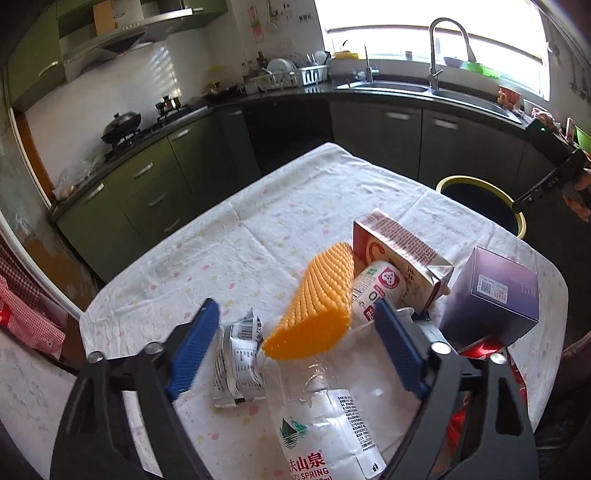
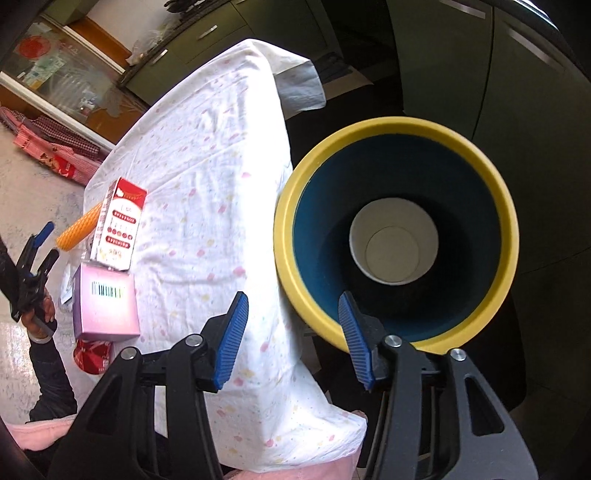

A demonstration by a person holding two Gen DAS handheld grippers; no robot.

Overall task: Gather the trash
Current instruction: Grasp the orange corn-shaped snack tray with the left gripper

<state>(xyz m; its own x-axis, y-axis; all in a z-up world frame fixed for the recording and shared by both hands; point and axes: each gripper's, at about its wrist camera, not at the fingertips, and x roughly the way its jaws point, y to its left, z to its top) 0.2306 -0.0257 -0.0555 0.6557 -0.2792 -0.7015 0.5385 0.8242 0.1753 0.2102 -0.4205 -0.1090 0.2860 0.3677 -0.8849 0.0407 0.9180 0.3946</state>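
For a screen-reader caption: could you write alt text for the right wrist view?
The open right tongs hang empty over the rim of a yellow bin with a white paper cup at its bottom. Left of the bin, a cloth-covered table holds a red-and-white carton and a pink box.

You face green cabinets (image 1: pixel 155 184) under a dark counter (image 1: pixel 369 94); a bright window (image 1: pixel 424 22) sits above the sink (image 1: pixel 391 88); white tiled wall (image 1: pixel 122 85) at left.
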